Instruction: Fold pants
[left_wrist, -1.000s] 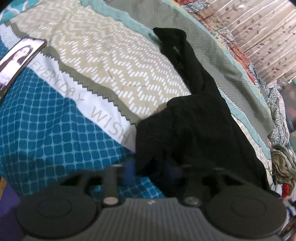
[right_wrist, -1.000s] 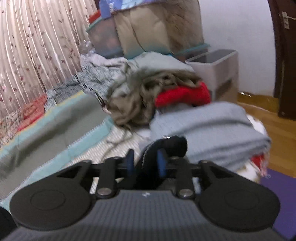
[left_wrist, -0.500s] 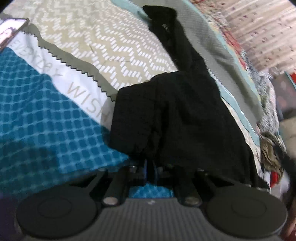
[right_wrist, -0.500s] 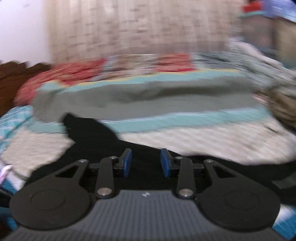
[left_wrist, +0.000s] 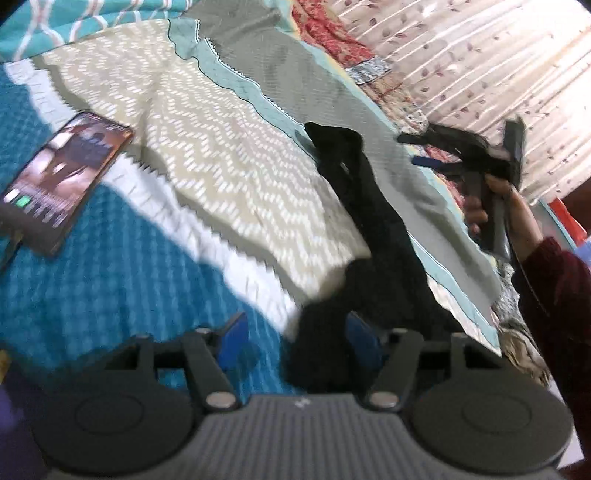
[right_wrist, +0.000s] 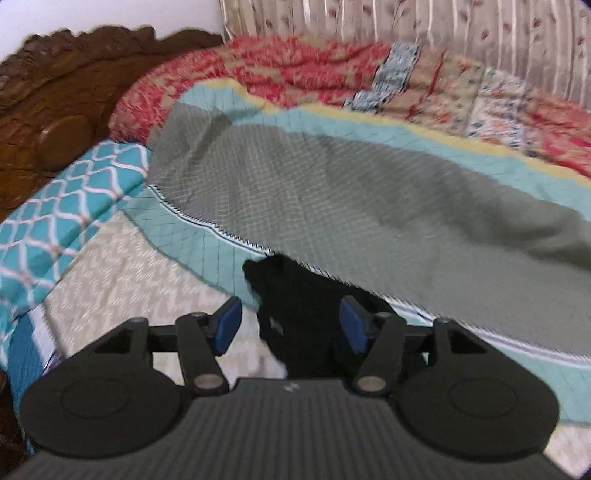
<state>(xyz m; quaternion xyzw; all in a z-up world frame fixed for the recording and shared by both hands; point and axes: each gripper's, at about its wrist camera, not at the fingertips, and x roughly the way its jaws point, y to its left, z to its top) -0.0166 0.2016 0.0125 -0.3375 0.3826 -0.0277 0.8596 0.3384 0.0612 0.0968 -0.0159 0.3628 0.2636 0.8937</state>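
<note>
Pants (left_wrist: 373, 221): a black garment is shown lying on the bedspread (left_wrist: 207, 155), running from the centre of the left wrist view down to the bottom centre; in the right wrist view its far end (right_wrist: 295, 295) is seen at lower centre.

Left gripper (left_wrist: 295, 341): the jaws are opening. A bunched part of the pants is seen between the blue fingers (left_wrist: 232, 338), against the right-hand one but clear of the left-hand one, so no grip is judged.

Right gripper (right_wrist: 290, 326): the jaws are opening over the far end of the pants. Cloth lies between them, but no pinch is shown. The same tool (left_wrist: 476, 155) is seen at the upper right of the left wrist view, carried by a hand (left_wrist: 513, 218).

Risk, slack cloth: the released bunch at lower centre may spring apart, and the fold may be lost.

Risk, wrong layer: the bedspread may be caught with the pants if the fingers are closed low.

Risk, phone (left_wrist: 59, 181): it lies at the left edge, well apart from the pants; it could be dragged if the bedspread is pulled.

Containers: none are shown in either view.
</note>
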